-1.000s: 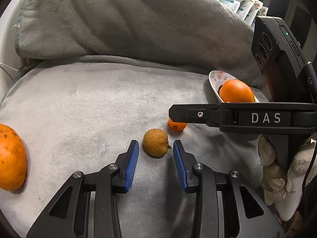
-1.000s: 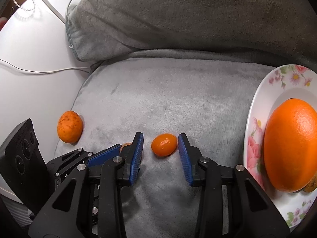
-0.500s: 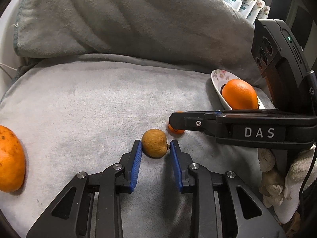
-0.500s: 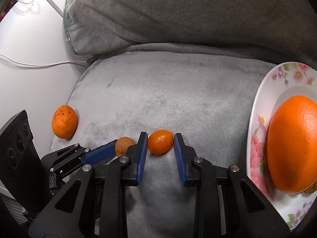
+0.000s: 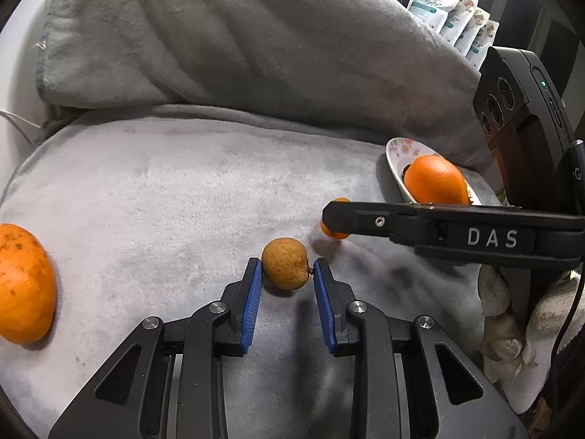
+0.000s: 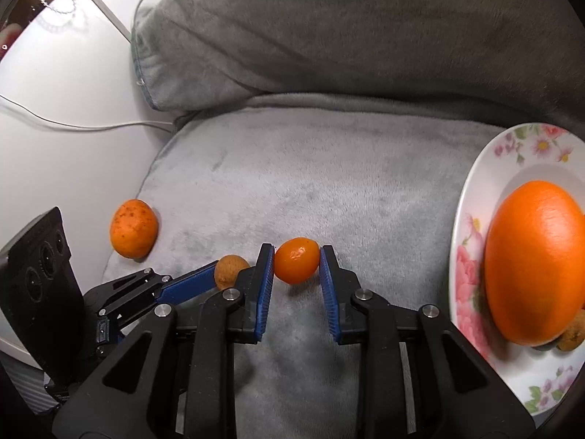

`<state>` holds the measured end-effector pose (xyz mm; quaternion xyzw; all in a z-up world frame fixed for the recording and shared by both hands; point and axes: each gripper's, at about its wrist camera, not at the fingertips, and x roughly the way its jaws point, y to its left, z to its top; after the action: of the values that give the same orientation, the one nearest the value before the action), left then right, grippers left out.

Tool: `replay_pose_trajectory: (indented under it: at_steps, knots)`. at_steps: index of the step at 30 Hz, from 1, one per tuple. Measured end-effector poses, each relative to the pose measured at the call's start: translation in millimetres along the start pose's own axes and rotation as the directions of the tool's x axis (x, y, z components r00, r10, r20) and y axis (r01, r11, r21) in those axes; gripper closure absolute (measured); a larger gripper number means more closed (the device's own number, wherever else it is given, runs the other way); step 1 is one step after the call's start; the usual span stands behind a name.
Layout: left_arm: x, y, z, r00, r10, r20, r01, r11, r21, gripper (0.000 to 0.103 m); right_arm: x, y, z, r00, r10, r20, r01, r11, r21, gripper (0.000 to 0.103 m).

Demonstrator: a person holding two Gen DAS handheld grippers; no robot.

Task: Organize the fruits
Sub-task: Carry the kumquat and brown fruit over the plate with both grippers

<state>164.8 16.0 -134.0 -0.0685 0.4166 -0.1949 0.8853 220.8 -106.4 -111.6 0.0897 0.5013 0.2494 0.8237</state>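
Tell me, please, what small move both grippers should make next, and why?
Probably lift both straight up, then carry toward the white floral plate. The left gripper appears shut on the small brown round fruit, and the right gripper on the small orange oval fruit; both fruits seem to rest on the grey plush blanket.

grey plush blanket (image 5: 204, 183) covering seat | white wall (image 6: 55, 117) glowing | pouches (image 5: 453, 11), possibly refills, standing behind
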Motion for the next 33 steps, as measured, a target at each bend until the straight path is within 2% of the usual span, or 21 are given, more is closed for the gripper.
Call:
replay_pose_trajectory:
  at_steps: [11,25,33]
  knots:
    - [-21.3,-14.9,-1.3,0.998,-0.036,0.041,0.036,0.999,0.009,0.076,-43.7,-3.8,-0.9,0.996,0.015,0.089,-0.014,1.000,-0.003,0.077]
    - [-20.3,-60.5,4.6,0.992,-0.113,0.051,0.109,0.992,0.068,0.076,-113.3,-50.2,-4.1,0.976,-0.024,0.216,0.011,0.998,0.062,0.077]
    - [-12.2,-90.2,8.0,0.989,-0.143,0.037,0.139,0.984,0.109,0.076,-140.2,-76.2,-6.6,0.965,-0.053,0.258,0.028,0.994,0.102,0.077]
